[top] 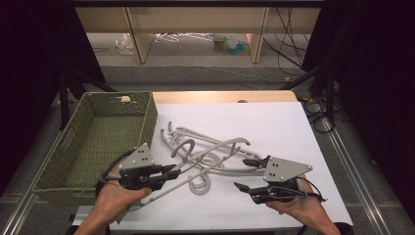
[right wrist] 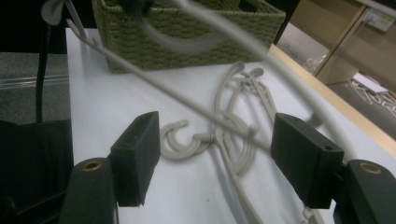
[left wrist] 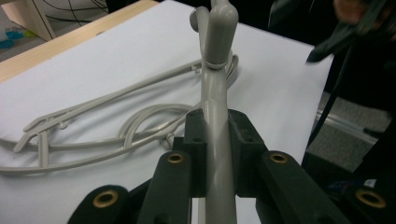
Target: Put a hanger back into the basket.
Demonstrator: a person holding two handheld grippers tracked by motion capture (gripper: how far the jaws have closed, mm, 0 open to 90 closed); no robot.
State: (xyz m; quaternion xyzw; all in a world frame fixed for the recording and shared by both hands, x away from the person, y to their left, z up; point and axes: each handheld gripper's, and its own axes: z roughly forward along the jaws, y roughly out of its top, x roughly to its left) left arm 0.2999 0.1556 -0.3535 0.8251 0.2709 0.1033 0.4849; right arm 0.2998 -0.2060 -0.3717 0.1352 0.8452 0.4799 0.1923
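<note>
My left gripper (top: 173, 171) (left wrist: 217, 126) is shut on the bar of a grey plastic hanger (top: 215, 154) (left wrist: 217, 84), lifted clear of the white table top. The hanger's hook (left wrist: 219, 23) stands past the jaws, and its long bar slants back toward the table's near edge. A pile of several more grey hangers (top: 198, 139) (left wrist: 116, 121) (right wrist: 238, 121) lies at the table's middle. My right gripper (top: 242, 174) (right wrist: 215, 158) is open just right of the pile. The lifted hanger's thin bar (right wrist: 187, 105) crosses the gap between its jaws, and neither pad touches it.
A green woven basket (top: 149, 117) (right wrist: 187, 28) stands at the left of the white table top (top: 274, 122), its inside bare. The wooden table edge (top: 220, 96) runs along the far side. Cables and shelf legs are on the floor beyond.
</note>
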